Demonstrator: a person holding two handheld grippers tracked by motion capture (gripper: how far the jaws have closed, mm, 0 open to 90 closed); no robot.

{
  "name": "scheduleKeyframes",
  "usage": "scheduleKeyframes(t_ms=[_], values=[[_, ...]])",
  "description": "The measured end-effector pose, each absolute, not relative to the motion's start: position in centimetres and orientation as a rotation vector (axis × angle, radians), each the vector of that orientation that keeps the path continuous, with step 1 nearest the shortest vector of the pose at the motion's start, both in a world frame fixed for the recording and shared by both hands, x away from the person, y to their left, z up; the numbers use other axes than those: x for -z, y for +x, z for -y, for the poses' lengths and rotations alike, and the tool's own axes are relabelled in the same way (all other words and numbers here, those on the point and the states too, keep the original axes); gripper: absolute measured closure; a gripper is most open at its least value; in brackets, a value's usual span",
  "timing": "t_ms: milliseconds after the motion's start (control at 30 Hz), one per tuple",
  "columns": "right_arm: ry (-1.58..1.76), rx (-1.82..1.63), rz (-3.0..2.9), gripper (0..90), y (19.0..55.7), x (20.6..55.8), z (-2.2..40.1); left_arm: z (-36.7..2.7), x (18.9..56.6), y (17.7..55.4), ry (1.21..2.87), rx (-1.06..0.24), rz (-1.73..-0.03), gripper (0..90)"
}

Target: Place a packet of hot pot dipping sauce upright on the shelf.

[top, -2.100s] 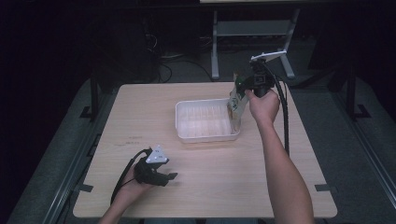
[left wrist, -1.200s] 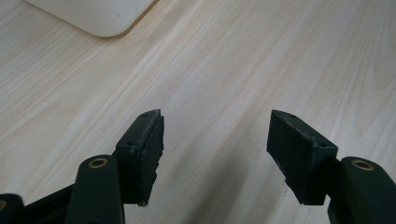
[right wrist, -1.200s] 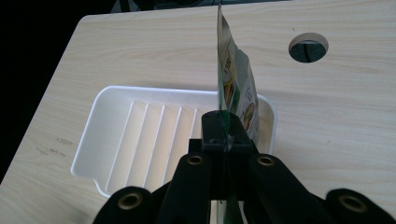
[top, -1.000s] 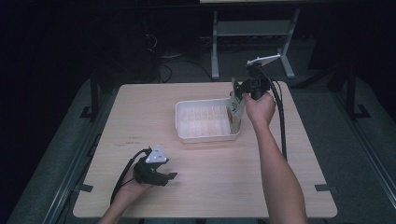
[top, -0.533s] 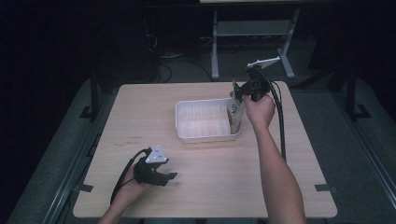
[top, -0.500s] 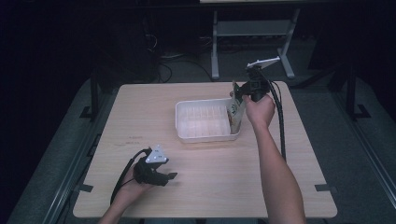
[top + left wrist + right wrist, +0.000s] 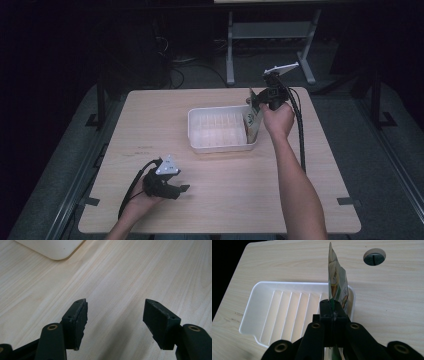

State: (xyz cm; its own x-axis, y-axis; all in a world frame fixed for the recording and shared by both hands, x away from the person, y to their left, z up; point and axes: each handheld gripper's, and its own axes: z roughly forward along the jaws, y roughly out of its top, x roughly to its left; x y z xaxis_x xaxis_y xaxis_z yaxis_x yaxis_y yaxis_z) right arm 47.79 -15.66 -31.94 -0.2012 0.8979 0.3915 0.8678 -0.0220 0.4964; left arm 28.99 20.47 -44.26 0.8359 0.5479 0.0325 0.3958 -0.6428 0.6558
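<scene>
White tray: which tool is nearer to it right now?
Right. The right tool is at the white tray's right end, shut on a snack packet. The left tool rests open, well short of it.

High view: fixed above the person's side, facing forward and down over the whole desk (image 7: 220, 200).
Left gripper view: rides low, close to the desk surface, facing along its fingers (image 7: 77, 317).
Right gripper view: higher, tilted down at the white tray (image 7: 262, 297).
Shared: the white tray (image 7: 220, 145), a corner (image 7: 53, 250) in the left gripper view.
</scene>
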Motion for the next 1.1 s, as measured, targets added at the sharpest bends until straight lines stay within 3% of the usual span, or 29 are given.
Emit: scheduleKeyframes(t_ms=[867,1100], values=[[1.921,-0.977,-2.189,86.4,47.01,31.8,16.43,-20.22,44.31,28.92,2.35,-0.29,-0.683,35.3],[1.908,-0.958,-2.218,82.0,46.87,31.76,16.33,-20.34,44.3,28.97,2.345,-0.292,-0.689,35.2]])
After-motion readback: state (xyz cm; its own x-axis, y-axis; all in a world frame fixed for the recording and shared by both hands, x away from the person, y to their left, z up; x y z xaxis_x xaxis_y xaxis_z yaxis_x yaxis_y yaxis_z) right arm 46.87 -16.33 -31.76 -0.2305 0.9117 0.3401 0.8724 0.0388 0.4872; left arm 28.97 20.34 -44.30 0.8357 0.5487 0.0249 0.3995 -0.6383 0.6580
